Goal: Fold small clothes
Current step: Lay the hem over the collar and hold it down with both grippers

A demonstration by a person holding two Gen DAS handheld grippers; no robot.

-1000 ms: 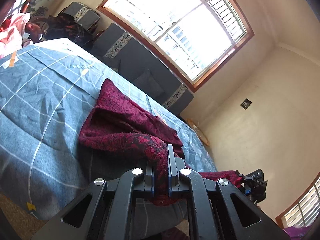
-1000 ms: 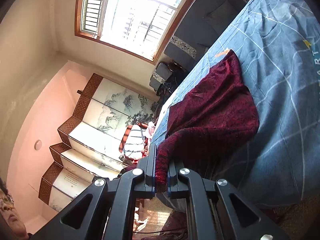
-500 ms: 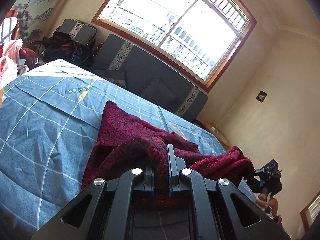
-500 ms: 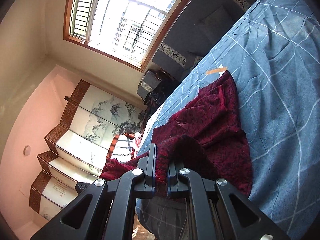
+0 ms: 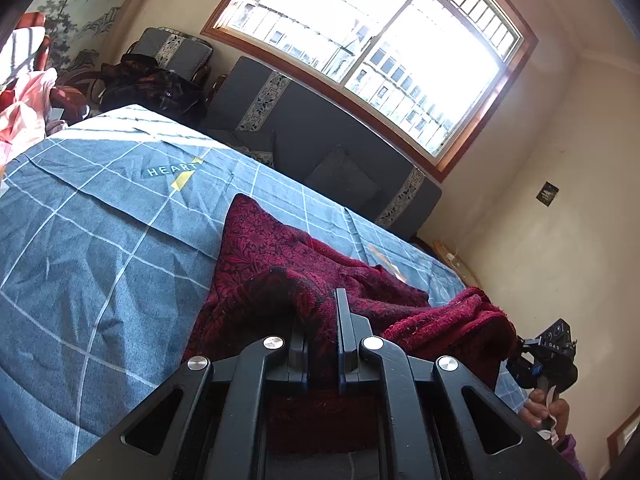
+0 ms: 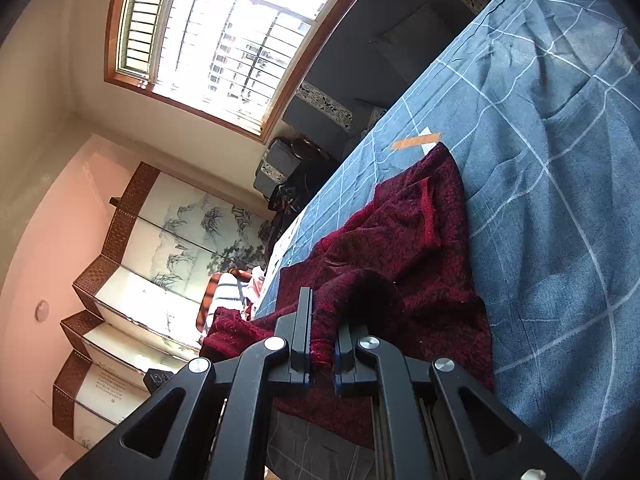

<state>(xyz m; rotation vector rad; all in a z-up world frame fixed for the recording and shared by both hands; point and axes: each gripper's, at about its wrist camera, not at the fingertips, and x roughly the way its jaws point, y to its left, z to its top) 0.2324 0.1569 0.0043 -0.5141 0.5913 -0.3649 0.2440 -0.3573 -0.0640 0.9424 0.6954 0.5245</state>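
Note:
A dark red patterned knit garment [image 5: 280,248] lies partly on the blue checked bed sheet [image 5: 80,240]. My left gripper [image 5: 322,312] is shut on one near edge of it, with cloth bunched between the fingers. My right gripper [image 6: 322,320] is shut on the other near edge of the garment [image 6: 416,240]. The near part is lifted and folded over toward the far part. The right gripper [image 5: 548,354], held by a hand, shows at the right in the left wrist view.
A dark grey sofa [image 5: 320,140] stands under the window beyond the bed. Clothes [image 5: 24,112] are piled at the far left. A folding screen [image 6: 132,280] stands by the wall. An orange tape strip [image 6: 416,141] is on the sheet near the garment's far corner.
Both grippers have carried the garment's near edge up and forward over the bed, so the cloth now folds over itself and hangs less over the bed's edge.

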